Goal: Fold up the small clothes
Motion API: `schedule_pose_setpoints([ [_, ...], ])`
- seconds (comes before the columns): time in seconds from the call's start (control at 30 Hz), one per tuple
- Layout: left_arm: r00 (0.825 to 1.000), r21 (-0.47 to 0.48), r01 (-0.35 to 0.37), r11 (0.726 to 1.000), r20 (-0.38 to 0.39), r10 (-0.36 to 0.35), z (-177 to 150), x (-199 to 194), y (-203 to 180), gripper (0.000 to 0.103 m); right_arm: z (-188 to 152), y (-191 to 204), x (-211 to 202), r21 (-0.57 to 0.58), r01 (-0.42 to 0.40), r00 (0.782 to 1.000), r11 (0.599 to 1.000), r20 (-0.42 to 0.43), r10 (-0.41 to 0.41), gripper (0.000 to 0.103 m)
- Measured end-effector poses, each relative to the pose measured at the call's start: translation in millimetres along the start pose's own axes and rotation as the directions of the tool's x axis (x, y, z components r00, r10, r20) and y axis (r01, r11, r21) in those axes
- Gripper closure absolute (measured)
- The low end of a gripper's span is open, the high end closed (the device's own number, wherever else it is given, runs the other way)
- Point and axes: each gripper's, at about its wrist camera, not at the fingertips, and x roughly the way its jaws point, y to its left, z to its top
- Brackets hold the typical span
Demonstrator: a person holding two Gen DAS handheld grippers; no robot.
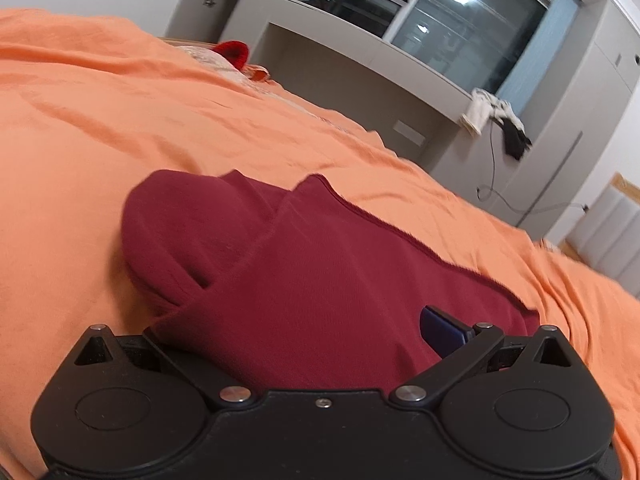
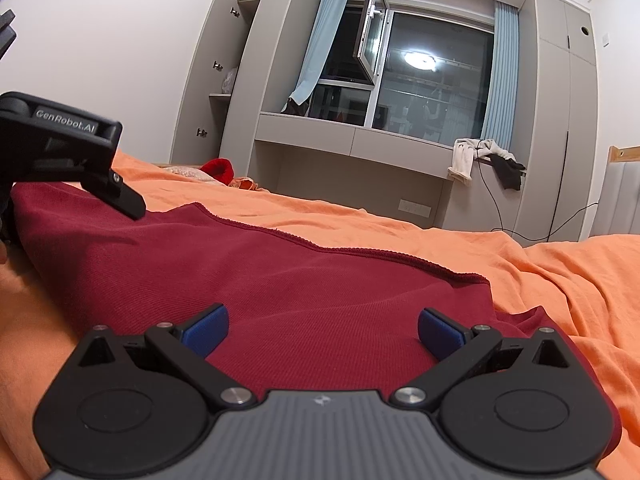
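Garment (image 2: 280, 280), dark red, lies spread on the bed (image 2: 560, 280), directly under both grippers.

In the right wrist view, the right gripper (image 2: 323, 330) hovers low over the cloth with its blue fingers (image 2: 206, 330) spread wide, nothing between them; red fabric fills the gap and runs on toward 12 o'clock. The hemmed edge crosses from 10 o'clock down to 3 o'clock, so the long axis lies roughly left to right in front of this gripper. At 9 o'clock the left gripper (image 2: 120, 196) sits over the garment's far left end.

In the left wrist view, the left gripper (image 1: 320, 344) has cloth draped over its left side; only the right finger (image 1: 444, 330) shows, so I cannot tell whether it pinches the fabric. A fold already bulges at 11 o'clock there.

Judging from this, each gripper is nearest its own end, and the next fold likely carries the near edge toward 12 o'clock.

Beyond the bed, a red item (image 2: 218, 170) lies by the window ledge (image 2: 360, 140).
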Motion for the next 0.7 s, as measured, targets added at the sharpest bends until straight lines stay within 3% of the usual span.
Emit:
schedule_pose_setpoints([
  [0.17, 0.999, -0.044, -0.019, 0.999, 0.035, 0.020, 3, -5, 7, 0.004, 0, 1, 0, -0.004, 0.003, 1.000, 1.000, 0.002, -0.003, 0.000],
  [0.33, 0.995, -0.045, -0.070, 0.997, 0.070, 0.073, 7, -5, 7, 0.018, 3, -1, 0, -0.004, -0.010, 1.000, 1.000, -0.009, 0.010, 0.000],
  [0.43, 0.991, -0.050, -0.102, 0.994, 0.088, 0.106, 10, -4, 6, 0.037, 9, -11, -5, 0.005, -0.063, 0.998, 0.998, -0.025, 0.063, 0.000],
  [0.5, 0.987, -0.064, -0.130, 0.989, 0.085, 0.135, 16, -3, 5, 0.060, 13, -17, -8, 0.008, -0.084, 0.996, 0.996, -0.032, 0.084, 0.000],
  [0.7, 0.985, -0.042, -0.094, 0.995, 0.143, 0.099, 36, -4, -25, 0.087, 27, -43, -21, 0.052, -0.024, 1.000, 0.998, 0.007, 0.023, 0.000],
])
